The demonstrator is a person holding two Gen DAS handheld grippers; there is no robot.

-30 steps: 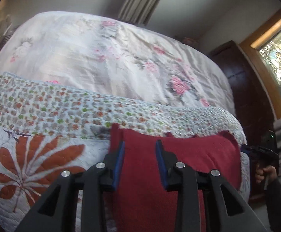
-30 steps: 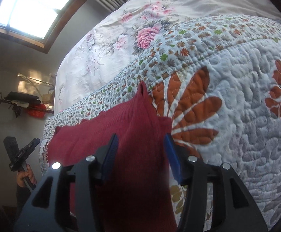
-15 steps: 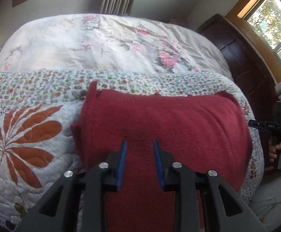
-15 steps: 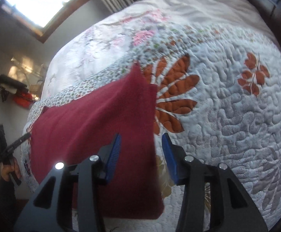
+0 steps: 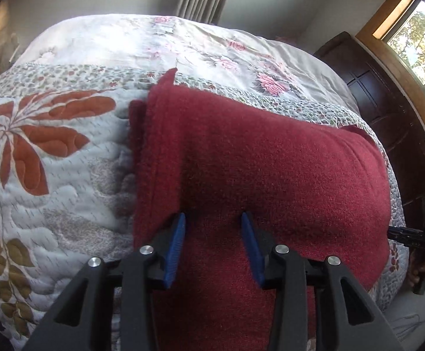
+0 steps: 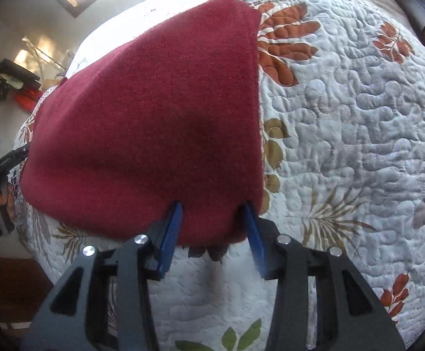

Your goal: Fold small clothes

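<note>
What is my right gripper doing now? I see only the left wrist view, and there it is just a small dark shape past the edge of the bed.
Observer: In the right wrist view the right gripper is open; its fingers stand apart at the near edge of the red cloth.
Operator: Is the cloth clamped between them?
Observer: No. The hem only lies across the gap, and bare quilt shows below it.
Operator: What is beside that corner?
Observer: A brown frond print on the quilt, just to the right of the corner.
</note>
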